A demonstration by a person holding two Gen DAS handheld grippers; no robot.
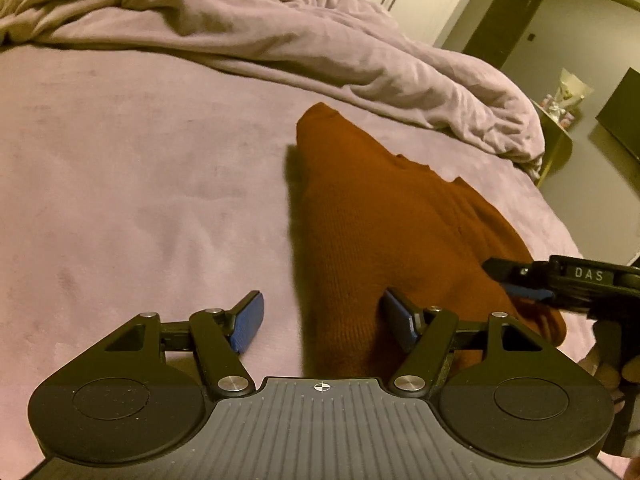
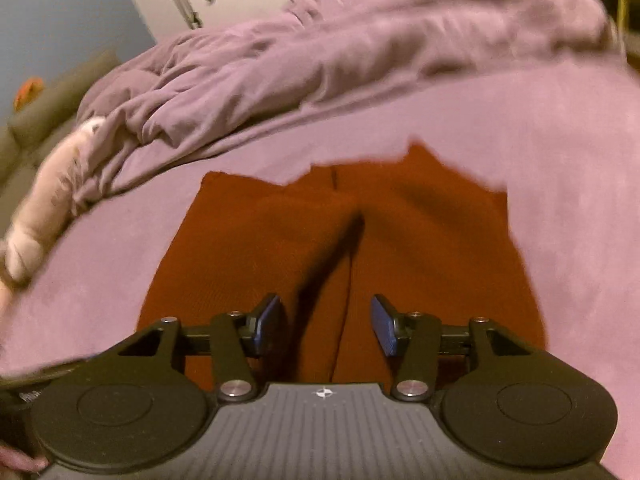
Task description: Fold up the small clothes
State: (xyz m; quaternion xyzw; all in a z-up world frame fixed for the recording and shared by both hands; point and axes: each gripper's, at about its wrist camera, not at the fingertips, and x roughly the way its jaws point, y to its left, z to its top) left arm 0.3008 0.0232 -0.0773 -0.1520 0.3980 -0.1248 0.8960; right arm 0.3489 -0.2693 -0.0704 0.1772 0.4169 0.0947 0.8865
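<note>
A rust-brown knit garment [image 1: 392, 232] lies folded lengthwise on the lilac bed sheet [image 1: 140, 184]. My left gripper [image 1: 326, 322] is open and empty, its jaws straddling the garment's near left edge. The right gripper [image 1: 560, 280] enters that view from the right, over the garment's near right corner. In the right wrist view the garment [image 2: 420, 248] spreads ahead with a dark fold line down its middle, and my right gripper [image 2: 326, 326] is open above its near end. That view is blurred.
A crumpled lilac duvet [image 1: 280, 36] is bunched along the far side of the bed, also in the right wrist view [image 2: 280, 60]. A small side table [image 1: 556, 132] with items and a dark cabinet stand beyond the bed's right edge.
</note>
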